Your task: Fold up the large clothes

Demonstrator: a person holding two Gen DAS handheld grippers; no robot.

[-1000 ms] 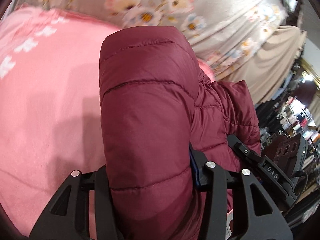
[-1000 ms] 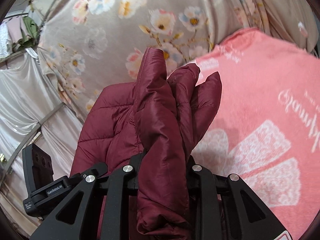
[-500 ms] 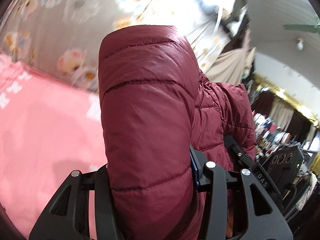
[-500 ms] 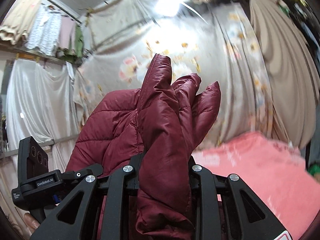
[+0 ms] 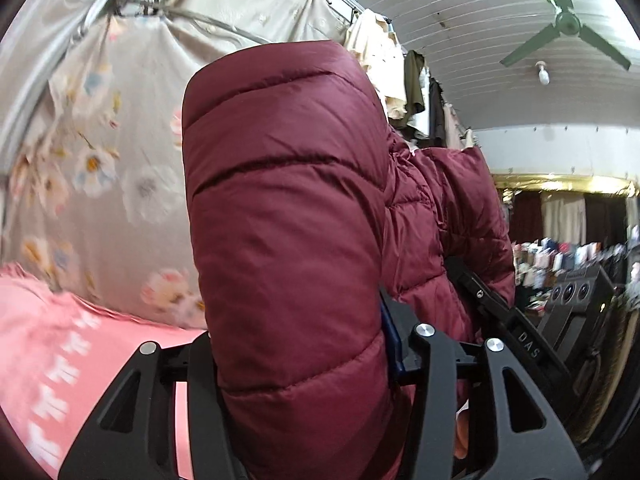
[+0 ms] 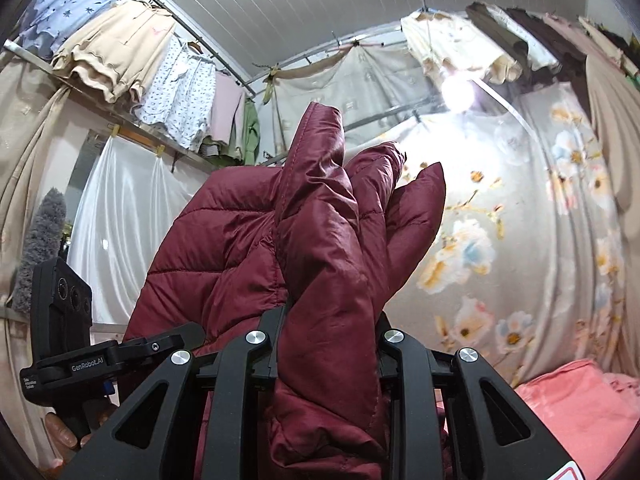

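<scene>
The dark red puffer jacket [image 5: 288, 216] hangs in the air between the two grippers, lifted clear of the pink blanket [image 5: 60, 344] that lies low and to the left in the left wrist view.

The left gripper [image 5: 304, 364] has a thick quilted roll of the jacket filling the gap between its fingers, and its jaws are opening slightly, though the padding looks pressed on both sides. The right gripper [image 6: 326, 344] is clamped on a thinner bunch of gathered fabric, whose loose points stick up past the fingers toward the flowered sheet [image 6: 520, 240] on the far side.

The main risk is on the left: the shell is shiny and slippery, the filling squashes, and easing jaws could let the heavy roll slide out, dropping that side onto the blanket in a heap. On the right, only some bunched layers may be truly pinched, so one could pull free and skew the fold.
</scene>
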